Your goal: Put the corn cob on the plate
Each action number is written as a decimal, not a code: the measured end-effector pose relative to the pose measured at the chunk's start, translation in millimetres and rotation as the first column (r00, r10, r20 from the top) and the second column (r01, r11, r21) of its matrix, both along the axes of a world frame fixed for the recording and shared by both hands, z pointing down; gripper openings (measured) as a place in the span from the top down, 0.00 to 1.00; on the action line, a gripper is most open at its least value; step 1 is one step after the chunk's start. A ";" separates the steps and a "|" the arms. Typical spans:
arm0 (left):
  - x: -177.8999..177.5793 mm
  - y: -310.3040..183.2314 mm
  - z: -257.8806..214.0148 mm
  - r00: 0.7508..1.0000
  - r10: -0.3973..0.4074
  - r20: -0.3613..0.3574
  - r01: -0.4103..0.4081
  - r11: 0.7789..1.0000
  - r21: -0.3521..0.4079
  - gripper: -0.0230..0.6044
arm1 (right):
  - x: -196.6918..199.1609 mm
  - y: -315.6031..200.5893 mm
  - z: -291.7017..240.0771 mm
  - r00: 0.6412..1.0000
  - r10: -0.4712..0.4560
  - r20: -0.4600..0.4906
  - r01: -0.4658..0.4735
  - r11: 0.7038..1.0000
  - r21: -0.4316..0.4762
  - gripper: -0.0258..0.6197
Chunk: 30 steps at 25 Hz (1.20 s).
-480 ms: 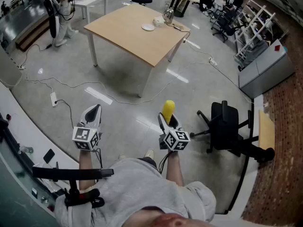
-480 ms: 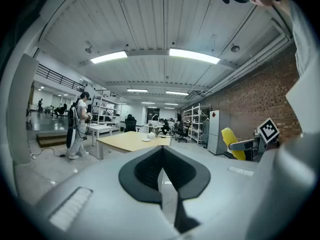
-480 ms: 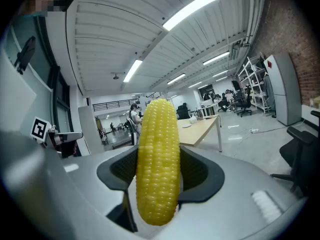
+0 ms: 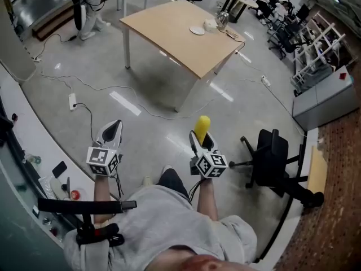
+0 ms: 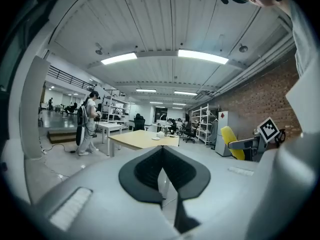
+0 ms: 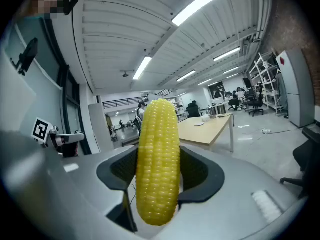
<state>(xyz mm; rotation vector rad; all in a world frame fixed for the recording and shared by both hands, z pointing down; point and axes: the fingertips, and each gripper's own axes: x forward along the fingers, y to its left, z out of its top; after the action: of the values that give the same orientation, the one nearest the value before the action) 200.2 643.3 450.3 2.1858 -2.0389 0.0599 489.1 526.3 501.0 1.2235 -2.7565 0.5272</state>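
A yellow corn cob (image 4: 202, 124) stands upright between the jaws of my right gripper (image 4: 201, 139), well above the floor. In the right gripper view the corn cob (image 6: 158, 159) fills the gap, and both pads of the right gripper (image 6: 159, 176) press on it. My left gripper (image 4: 111, 132) is level beside it and holds nothing. In the left gripper view the jaws of the left gripper (image 5: 162, 154) meet. A small white plate (image 4: 197, 30) lies on the wooden table (image 4: 169, 33) far ahead, and also shows as the plate (image 6: 199, 123) past the cob.
A black office chair (image 4: 272, 158) stands on the floor to the right. Cables and a power strip (image 4: 72, 101) lie on the floor at the left. A glass jug (image 4: 221, 19) and a white object (image 4: 210, 25) sit beside the plate. A person (image 4: 84, 4) stands far left.
The table and floor have slid down and right in the head view, so the table is nearer. Both grippers keep their pose, and the cob stays in the right one.
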 end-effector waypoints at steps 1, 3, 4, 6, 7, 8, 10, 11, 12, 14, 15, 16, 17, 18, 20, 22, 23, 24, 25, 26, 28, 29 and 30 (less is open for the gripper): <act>-4.9 2.1 0.3 1.000 -0.014 -0.004 0.014 1.000 0.000 0.93 | -6.6 -0.6 0.8 1.000 -0.016 -0.009 0.016 1.000 -0.003 0.57; -15.0 5.4 3.0 0.999 -0.042 -0.011 0.042 0.999 0.000 0.93 | -19.6 -3.6 1.9 0.999 -0.048 -0.024 0.048 0.999 -0.010 0.57; -20.5 6.7 5.3 0.998 -0.055 -0.014 0.055 0.998 -0.002 0.93 | -26.7 -5.7 2.0 0.998 -0.063 -0.026 0.063 0.998 -0.012 0.57; -31.7 8.5 9.5 0.997 -0.078 -0.015 0.078 0.997 -0.009 0.93 | -42.0 -10.6 1.3 0.995 -0.094 -0.019 0.094 0.996 -0.008 0.57; -38.1 9.4 11.3 0.996 -0.092 -0.014 0.091 0.996 -0.015 0.93 | -50.5 -13.6 0.7 0.994 -0.109 -0.016 0.109 0.994 -0.004 0.57; -45.6 10.5 12.7 0.994 -0.109 -0.011 0.109 0.994 -0.022 0.93 | -60.3 -17.1 0.3 0.992 -0.125 -0.015 0.125 0.992 -0.001 0.57; -63.1 11.9 13.2 0.988 -0.152 -0.015 0.151 0.988 -0.026 0.93 | -83.9 -26.6 0.2 0.986 -0.165 -0.017 0.166 0.986 0.003 0.57; -72.7 11.2 13.8 0.985 -0.172 -0.019 0.171 0.985 -0.024 0.93 | -97.1 -32.6 0.3 0.982 -0.188 -0.017 0.188 0.982 0.003 0.57; -82.7 9.5 14.6 0.981 -0.190 -0.021 0.190 0.982 -0.023 0.93 | -110.4 -39.0 0.4 0.978 -0.208 -0.017 0.208 0.978 0.004 0.57; -104.5 3.5 15.0 0.975 -0.223 -0.020 0.222 0.975 -0.022 0.93 | -137.8 -52.8 1.1 0.970 -0.242 -0.015 0.242 0.970 0.006 0.57; -117.2 0.1 14.9 0.971 -0.240 -0.020 0.240 0.971 -0.021 0.93 | -153.6 -60.3 1.9 0.966 -0.259 -0.014 0.259 0.966 0.005 0.57; -131.0 -3.0 14.8 0.966 -0.260 -0.019 0.259 0.966 -0.021 0.93 | -171.3 -68.5 2.9 0.961 -0.278 -0.012 0.278 0.961 0.003 0.57; -145.0 -6.1 14.4 0.960 -0.279 -0.016 0.279 0.960 -0.023 0.93 | -189.9 -77.1 3.8 0.954 -0.299 -0.011 0.299 0.954 -0.002 0.57; -158.1 -9.2 13.5 0.955 -0.297 -0.010 0.297 0.955 -0.027 0.93 | -208.0 -85.8 4.2 0.947 -0.321 -0.010 0.321 0.947 -0.006 0.57; -182.8 -15.3 11.0 0.944 -0.330 0.001 0.330 0.943 -0.035 0.93 | -240.1 -102.0 3.0 0.933 -0.360 -0.009 0.360 0.933 -0.010 0.57; -208.6 -18.7 8.4 0.928 -0.372 -0.002 0.372 0.928 -0.038 0.93 | -270.9 -115.9 1.9 0.919 -0.395 -0.005 0.395 0.919 -0.010 0.57; -221.1 -19.4 7.7 0.920 -0.393 -0.007 0.392 0.919 -0.039 0.93 | -286.6 -121.4 2.3 0.911 -0.413 -0.002 0.413 0.911 -0.012 0.57; -232.7 -20.4 7.2 0.911 -0.412 -0.010 0.411 0.911 -0.040 0.93 | -302.4 -126.1 2.9 0.902 -0.432 0.000 0.432 0.902 -0.013 0.57; -243.2 -22.2 7.0 0.904 -0.428 -0.009 0.427 0.903 -0.041 0.93 | -317.8 -130.7 3.6 0.892 -0.452 0.000 0.452 0.892 -0.014 0.57; -252.7 -25.0 7.1 0.897 -0.442 -0.007 0.441 0.896 -0.043 0.93 | -332.4 -135.4 4.2 0.883 -0.470 -0.001 0.470 0.882 -0.015 0.57; -269.9 -33.1 7.9 0.887 -0.462 -0.002 0.462 0.886 -0.048 0.93 | -359.5 -145.6 5.6 0.864 -0.503 -0.004 0.503 0.864 -0.014 0.57; -278.0 -37.2 8.5 0.882 -0.471 0.001 0.470 0.881 -0.050 0.93 | -372.2 -150.5 6.3 0.856 -0.517 -0.005 0.517 0.856 -0.012 0.57; -285.8 -40.6 9.3 0.878 -0.479 0.003 0.479 0.876 -0.051 0.93 | -384.1 -155.0 7.1 0.847 -0.531 -0.004 0.531 0.847 -0.011 0.57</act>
<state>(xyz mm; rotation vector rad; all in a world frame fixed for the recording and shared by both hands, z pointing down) -85.6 602.7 459.5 1.5851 -2.4779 0.0417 105.0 371.3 508.0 0.4034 -2.8940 0.4674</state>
